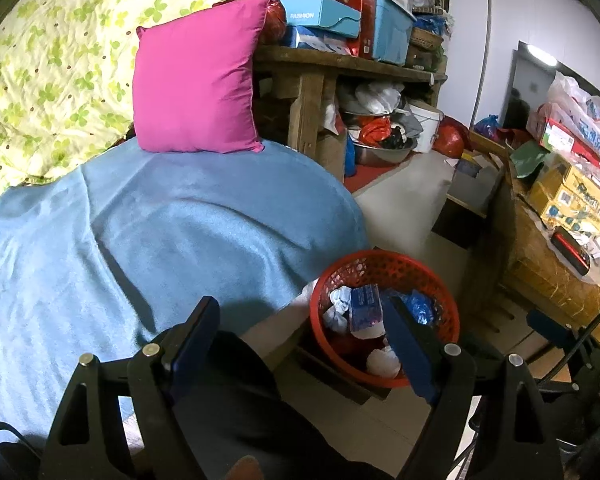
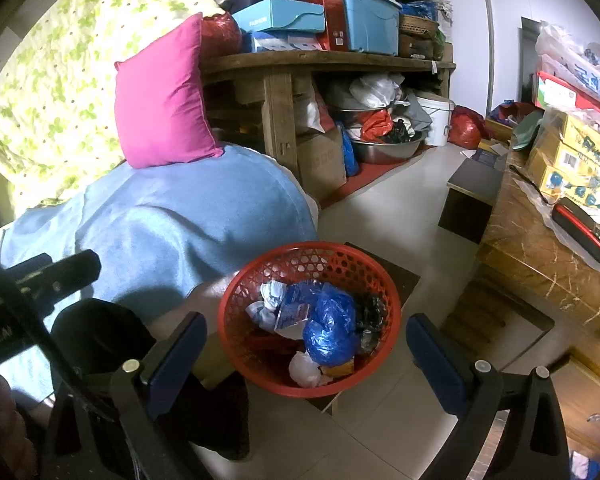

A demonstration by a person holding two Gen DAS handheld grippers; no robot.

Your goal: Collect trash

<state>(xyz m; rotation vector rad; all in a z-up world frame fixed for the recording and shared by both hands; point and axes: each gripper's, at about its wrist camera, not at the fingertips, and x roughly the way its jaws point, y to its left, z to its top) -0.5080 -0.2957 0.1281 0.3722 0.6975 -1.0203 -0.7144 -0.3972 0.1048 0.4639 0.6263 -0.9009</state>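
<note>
A red mesh basket stands on a low dark stool beside the bed. Inside it lie a crumpled blue plastic bag, a blue-and-white packet, white tissue wads and some dark scraps. My left gripper hovers above the basket's left side, open, with nothing between its fingers. My right gripper is higher, straight over the basket, open wide and empty. The left tool's black body shows at the left edge of the right wrist view.
A bed with a blue blanket, a pink pillow and a green-flowered quilt fills the left. A wooden shelf crammed with boxes and bags stands behind. A marble-patterned cabinet with cartons is on the right, a dark stool on the tiled floor.
</note>
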